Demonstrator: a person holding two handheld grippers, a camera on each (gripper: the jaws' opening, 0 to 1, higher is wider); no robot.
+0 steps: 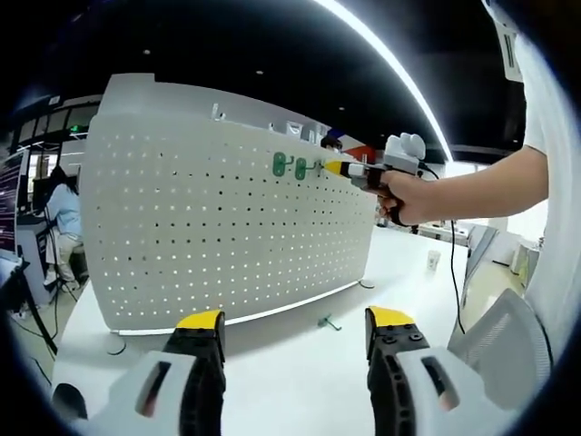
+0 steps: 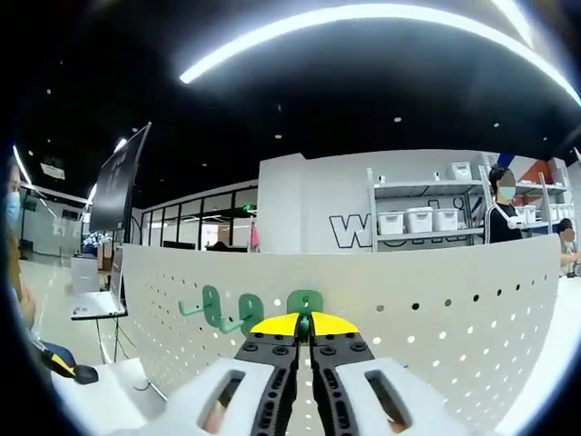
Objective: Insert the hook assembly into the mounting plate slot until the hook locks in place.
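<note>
The green hook is clamped in the right claw at 12 o'clock against the pegboard, insertion seemingly under way, a locking push being needed, while the left claw is held apart.

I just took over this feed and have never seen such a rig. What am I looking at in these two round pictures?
A person holds a two-jaw tool in each hand, each with its own camera. In the left gripper view, the left gripper hangs open over a white table, facing an upright white pegboard. A spare green hook lies on the table. The right gripper, in the person's hand, reaches the board beside two green hooks. In the right gripper view, the right gripper is shut on a green hook at the board.
</note>
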